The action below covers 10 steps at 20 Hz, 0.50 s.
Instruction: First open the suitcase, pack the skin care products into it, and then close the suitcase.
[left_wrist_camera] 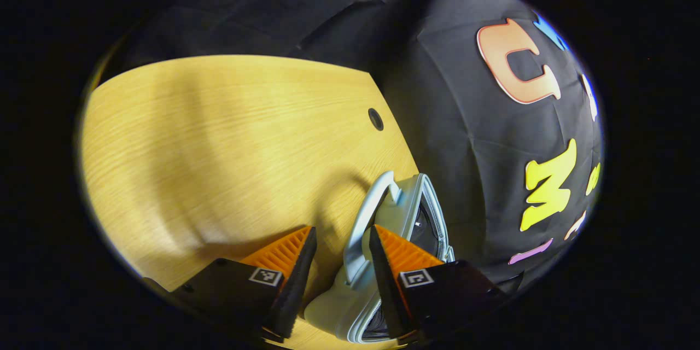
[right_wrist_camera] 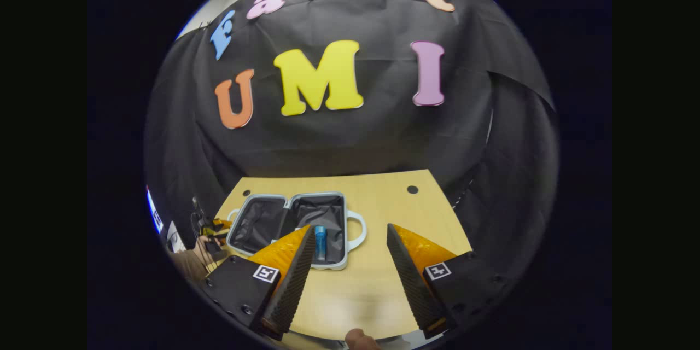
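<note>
The suitcase (right_wrist_camera: pixel 295 227) lies open and flat on the wooden table (right_wrist_camera: pixel 383 279), ahead and to the left of the right gripper (right_wrist_camera: pixel 350 279). A blue bottle (right_wrist_camera: pixel 320 243) rests in the half with the handle (right_wrist_camera: pixel 356 229), just past that gripper's left finger. The right gripper hangs above the table with its jaws spread wide, holding nothing.

In the left gripper view, the left gripper (left_wrist_camera: pixel 342 279) sits right at the suitcase's edge (left_wrist_camera: pixel 377 229) — its fingers stand apart, with the pale handle (left_wrist_camera: pixel 363 224) rising between them, and I cannot tell whether either finger touches it. Bare tabletop (left_wrist_camera: pixel 219 142) stretches ahead and to its left. A hand (right_wrist_camera: pixel 205 246) holds this gripper, seen beyond the suitcase's far side in the right gripper view.
</note>
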Each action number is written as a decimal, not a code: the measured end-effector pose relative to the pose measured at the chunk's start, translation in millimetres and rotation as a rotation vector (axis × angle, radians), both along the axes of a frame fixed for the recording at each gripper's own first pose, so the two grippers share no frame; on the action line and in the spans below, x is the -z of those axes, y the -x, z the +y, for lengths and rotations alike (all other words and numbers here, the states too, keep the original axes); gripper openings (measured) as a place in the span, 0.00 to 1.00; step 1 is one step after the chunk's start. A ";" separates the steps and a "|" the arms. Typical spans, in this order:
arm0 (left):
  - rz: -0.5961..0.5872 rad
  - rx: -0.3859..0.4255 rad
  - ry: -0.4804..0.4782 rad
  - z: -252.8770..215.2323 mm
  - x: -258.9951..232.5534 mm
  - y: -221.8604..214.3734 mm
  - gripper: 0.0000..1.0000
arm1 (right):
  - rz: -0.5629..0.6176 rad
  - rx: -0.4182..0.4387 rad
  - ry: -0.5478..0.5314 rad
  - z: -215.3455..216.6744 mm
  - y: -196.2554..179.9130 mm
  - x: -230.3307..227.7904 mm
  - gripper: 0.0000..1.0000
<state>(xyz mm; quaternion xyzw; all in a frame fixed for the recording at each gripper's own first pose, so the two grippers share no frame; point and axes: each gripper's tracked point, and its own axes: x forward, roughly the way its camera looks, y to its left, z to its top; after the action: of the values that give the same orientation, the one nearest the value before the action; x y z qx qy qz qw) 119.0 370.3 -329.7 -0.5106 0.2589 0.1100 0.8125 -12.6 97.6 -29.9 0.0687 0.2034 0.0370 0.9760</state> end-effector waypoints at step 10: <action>0.020 0.034 -0.247 10.1 -47.4 -11.7 0.08 | -0.036 0.112 -0.069 -58.8 23.6 -4.1 0.77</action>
<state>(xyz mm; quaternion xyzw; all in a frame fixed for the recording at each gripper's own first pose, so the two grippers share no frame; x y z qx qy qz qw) 130.7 380.4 -282.3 -0.4012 0.2600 0.1322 0.8683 -36.2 38.8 -25.8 0.1127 0.1802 -0.0094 0.9771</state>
